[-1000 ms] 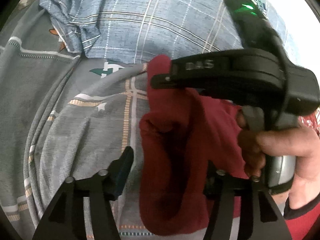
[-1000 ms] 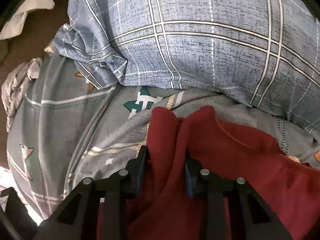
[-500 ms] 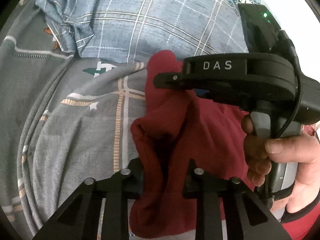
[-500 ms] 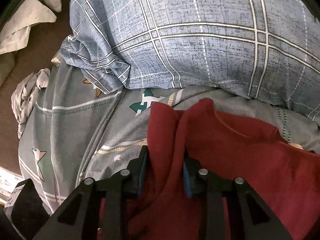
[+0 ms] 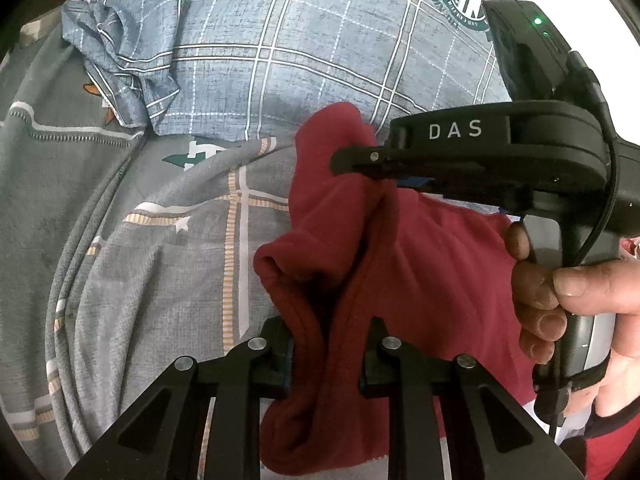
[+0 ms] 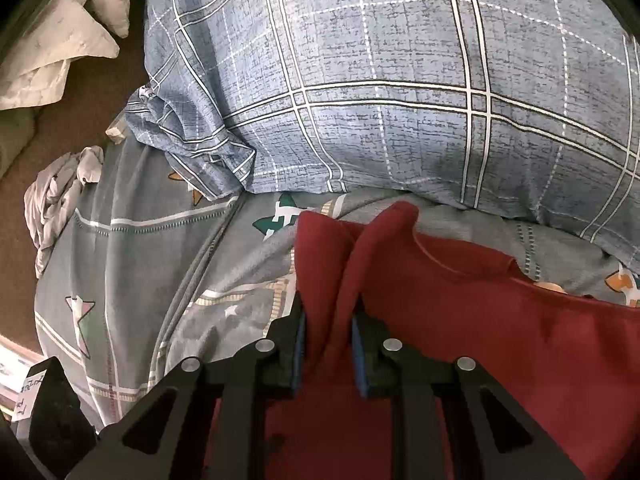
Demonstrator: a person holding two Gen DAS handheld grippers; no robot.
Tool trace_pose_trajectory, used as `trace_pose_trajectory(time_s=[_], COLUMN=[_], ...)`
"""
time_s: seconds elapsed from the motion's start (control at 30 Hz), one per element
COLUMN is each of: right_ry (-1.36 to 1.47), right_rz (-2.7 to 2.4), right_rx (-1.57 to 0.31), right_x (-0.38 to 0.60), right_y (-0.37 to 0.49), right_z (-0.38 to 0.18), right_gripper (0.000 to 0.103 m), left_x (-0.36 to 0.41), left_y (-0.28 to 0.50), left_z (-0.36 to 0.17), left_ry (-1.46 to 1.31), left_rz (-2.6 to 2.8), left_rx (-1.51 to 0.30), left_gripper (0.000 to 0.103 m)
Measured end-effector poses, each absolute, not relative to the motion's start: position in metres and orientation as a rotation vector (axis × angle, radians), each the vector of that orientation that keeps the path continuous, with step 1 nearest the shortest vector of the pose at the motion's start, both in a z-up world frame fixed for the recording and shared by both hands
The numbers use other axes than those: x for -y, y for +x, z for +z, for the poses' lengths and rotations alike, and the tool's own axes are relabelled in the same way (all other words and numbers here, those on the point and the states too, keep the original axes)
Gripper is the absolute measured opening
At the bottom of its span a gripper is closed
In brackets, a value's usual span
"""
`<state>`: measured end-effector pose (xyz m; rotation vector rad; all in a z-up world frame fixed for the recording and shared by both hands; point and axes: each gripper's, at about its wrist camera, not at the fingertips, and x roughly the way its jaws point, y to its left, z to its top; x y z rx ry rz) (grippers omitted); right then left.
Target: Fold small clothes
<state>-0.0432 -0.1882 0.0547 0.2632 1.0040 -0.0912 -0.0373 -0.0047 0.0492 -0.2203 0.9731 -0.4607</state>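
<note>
A: What has changed since the frame one second earlier?
B: The left gripper (image 5: 328,354), then spread wide, now pinches a fold of the red garment (image 5: 420,264); the right gripper (image 6: 328,344) stays clamped on another fold.

A: Materials?
B: Soft, fleecy red knit, bunched, lying on the grey patterned sheet (image 6: 132,248) before a blue plaid pillow (image 6: 400,80).

Garment on my bedsheet, before the pillow

I see the garment (image 6: 480,320) lying on the bedsheet (image 6: 132,264), just in front of the pillow (image 6: 380,80); crumpled cloth (image 6: 56,196) sits left of the pillow.
</note>
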Motion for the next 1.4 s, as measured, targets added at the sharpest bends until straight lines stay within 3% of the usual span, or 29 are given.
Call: trace_pose_trajectory(time_s=[0.3,0.43,0.5,0.57,0.73,0.77,0.83,0.9,1.07,1.4], right_ry=[0.294,0.337,0.364,0.38,0.354,0.34,0.27,0.222,0.217,0.232], right_rz=[-0.079,-0.072,-0.067,-0.059,-0.055,-0.057,-0.091,-0.114,-0.107,-0.099], right_rx=[-1.01,-1.025,-1.032,-1.036,-1.077,-1.084,-1.093,-1.081,-1.028,-0.974], right_x=[0.19,0.194,0.194,0.192,0.187,0.186,0.182,0.185,0.205,0.212], right_y=[-0.041,-0.037,-0.034,-0.031,-0.016,-0.012,-0.009,-0.012,-0.031,-0.06], right_z=[0.055,0.052,0.051,0.05,0.038,0.036,0.032,0.032,0.044,0.077], right_gripper=[0.019,0.03,0.05,0.056,0.057,0.057,0.047,0.022,0.017,0.016], left_x=[0.003,0.005,0.006,0.007,0.007,0.007,0.006,0.007,0.014,0.03], left_y=[-0.036,-0.037,-0.038,-0.038,-0.039,-0.039,-0.038,-0.038,-0.046,-0.07], left_z=[0.049,0.051,0.051,0.052,0.053,0.053,0.052,0.053,0.059,0.088], left_ry=[-0.237,-0.225,-0.22,-0.215,-0.208,-0.21,-0.214,-0.212,-0.174,-0.148], left_rz=[-0.48,-0.483,-0.483,-0.485,-0.485,-0.485,-0.482,-0.484,-0.48,-0.465], left_rx=[-0.968,-0.958,-0.956,-0.952,-0.952,-0.954,-0.96,-0.958,-0.934,-0.924], left_gripper=[0.019,0.019,0.018,0.018,0.018,0.018,0.018,0.018,0.018,0.018])
